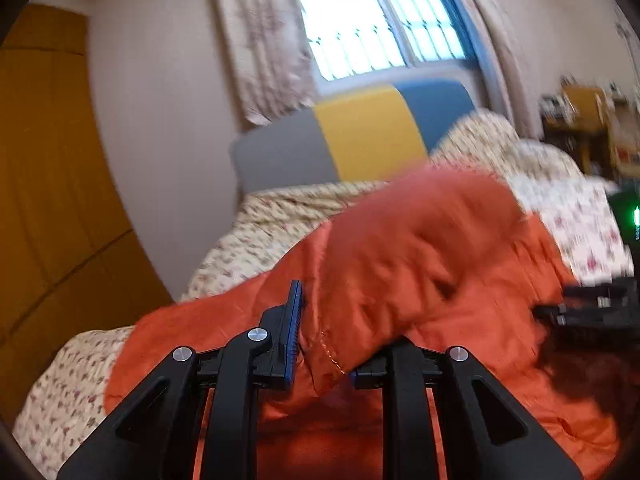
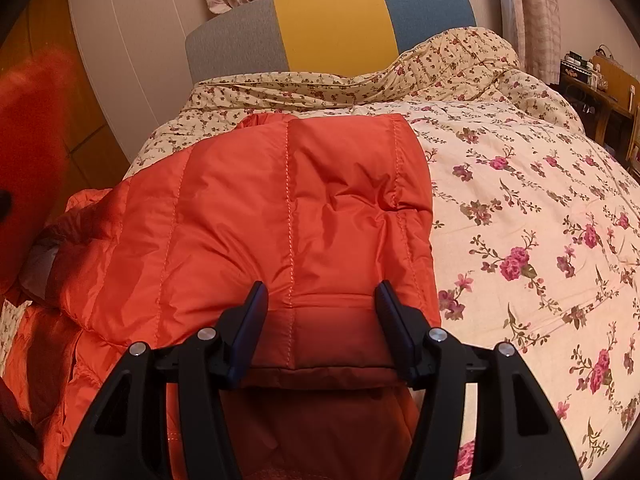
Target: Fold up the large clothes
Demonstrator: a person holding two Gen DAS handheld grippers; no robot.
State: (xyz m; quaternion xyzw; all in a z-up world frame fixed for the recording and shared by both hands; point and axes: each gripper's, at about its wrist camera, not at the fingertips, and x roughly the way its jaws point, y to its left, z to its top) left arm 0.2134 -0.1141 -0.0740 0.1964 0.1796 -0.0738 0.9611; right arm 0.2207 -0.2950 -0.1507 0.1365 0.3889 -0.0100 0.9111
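Observation:
An orange quilted puffer jacket (image 2: 280, 200) lies spread on the bed, its near edge folded over. My right gripper (image 2: 322, 296) is open, with one finger on each side of that folded near edge. In the left wrist view a puffy part of the jacket (image 1: 420, 248) rises blurred above the bed. My left gripper (image 1: 332, 340) is shut on it: the cloth runs between the blue-padded left finger (image 1: 294, 320) and the right finger, which it hides. The right gripper (image 1: 592, 308) shows at that view's right edge. A blurred orange mass (image 2: 32, 120) hangs at the right wrist view's left edge.
The jacket rests on a floral quilt (image 2: 520, 220) that covers the bed. A grey, yellow and blue headboard (image 2: 332, 24) stands under a curtained window (image 1: 360, 20). Wooden panelling (image 1: 48, 160) is on the left and a cluttered desk (image 2: 608, 84) at the far right.

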